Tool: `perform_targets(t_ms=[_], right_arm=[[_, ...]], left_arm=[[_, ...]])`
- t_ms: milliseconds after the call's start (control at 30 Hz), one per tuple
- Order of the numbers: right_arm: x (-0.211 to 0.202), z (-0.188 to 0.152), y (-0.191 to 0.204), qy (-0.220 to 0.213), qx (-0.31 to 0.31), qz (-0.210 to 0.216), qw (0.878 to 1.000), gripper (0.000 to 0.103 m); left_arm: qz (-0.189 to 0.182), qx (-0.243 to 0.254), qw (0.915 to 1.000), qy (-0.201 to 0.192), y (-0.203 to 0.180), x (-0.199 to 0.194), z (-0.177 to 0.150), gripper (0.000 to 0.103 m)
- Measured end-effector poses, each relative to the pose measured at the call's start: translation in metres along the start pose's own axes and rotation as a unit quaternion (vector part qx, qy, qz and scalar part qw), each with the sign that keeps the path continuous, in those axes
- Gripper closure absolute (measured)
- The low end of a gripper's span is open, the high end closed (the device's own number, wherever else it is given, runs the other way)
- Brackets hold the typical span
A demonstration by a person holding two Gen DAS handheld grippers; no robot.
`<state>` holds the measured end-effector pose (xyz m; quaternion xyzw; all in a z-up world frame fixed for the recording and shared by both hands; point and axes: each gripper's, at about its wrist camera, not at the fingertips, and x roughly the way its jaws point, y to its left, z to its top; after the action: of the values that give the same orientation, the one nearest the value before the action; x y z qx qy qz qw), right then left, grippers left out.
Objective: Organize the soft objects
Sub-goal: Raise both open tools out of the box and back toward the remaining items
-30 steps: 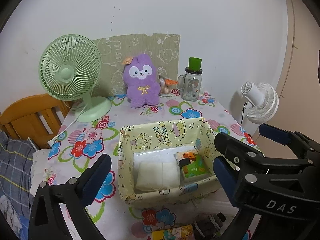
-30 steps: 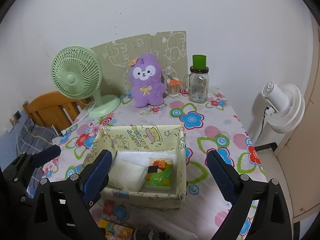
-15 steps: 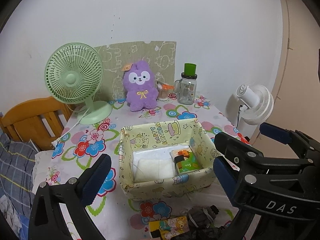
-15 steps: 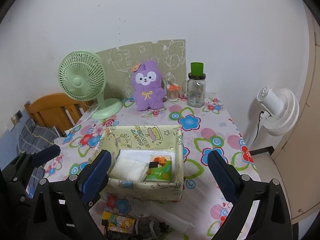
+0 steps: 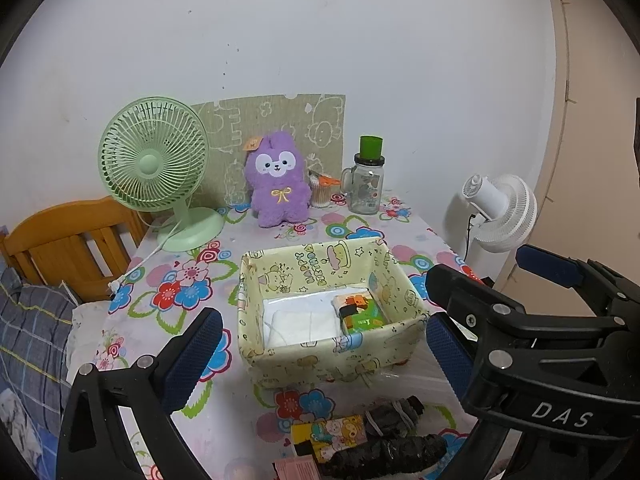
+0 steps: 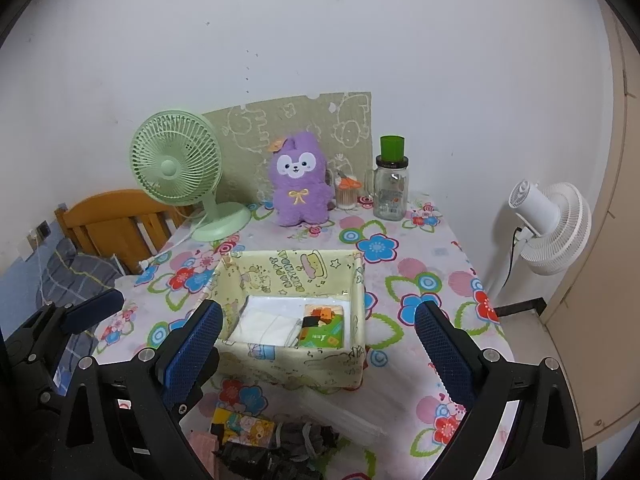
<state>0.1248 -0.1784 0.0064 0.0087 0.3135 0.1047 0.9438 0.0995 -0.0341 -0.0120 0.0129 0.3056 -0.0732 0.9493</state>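
A yellow cartoon-print fabric basket (image 5: 320, 276) (image 6: 288, 268) stands mid-table. Inside it lie a white folded pack (image 5: 300, 324) (image 6: 264, 324) and a green-and-orange tissue pack (image 5: 362, 312) (image 6: 322, 326). In front of it, near the table's front edge, lie a yellow cartoon packet (image 5: 332, 434) (image 6: 244, 426), dark rolled cloth pieces (image 5: 394, 412) (image 6: 304, 436) and a pink item (image 5: 292, 468). A purple plush (image 5: 278, 180) (image 6: 298, 180) sits at the back. My left gripper (image 5: 320, 344) and right gripper (image 6: 318, 332) hang open and empty, side by side, short of the basket.
A green desk fan (image 5: 152, 160) stands back left, its cord trailing across the floral tablecloth. A green-lidded glass jar (image 5: 366, 188) and a small cup stand beside the plush. A wooden chair (image 5: 60, 240) is left of the table, a white fan (image 5: 500, 212) right.
Both grippers have drawn back from the basket, bringing the packet and dark cloth at the front edge into view. Both stay open and empty.
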Motion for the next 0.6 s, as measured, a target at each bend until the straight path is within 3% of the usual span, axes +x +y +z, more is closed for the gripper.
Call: perform_targets(t_ms=[600], right_arm=[[-0.03, -0.022, 0.004, -0.013, -0.016, 0.006, 1.0, 0.005]], left_arm=[[-0.007, -0.006, 0.9999, -0.003, -0.008, -0.024, -0.026, 0.0]])
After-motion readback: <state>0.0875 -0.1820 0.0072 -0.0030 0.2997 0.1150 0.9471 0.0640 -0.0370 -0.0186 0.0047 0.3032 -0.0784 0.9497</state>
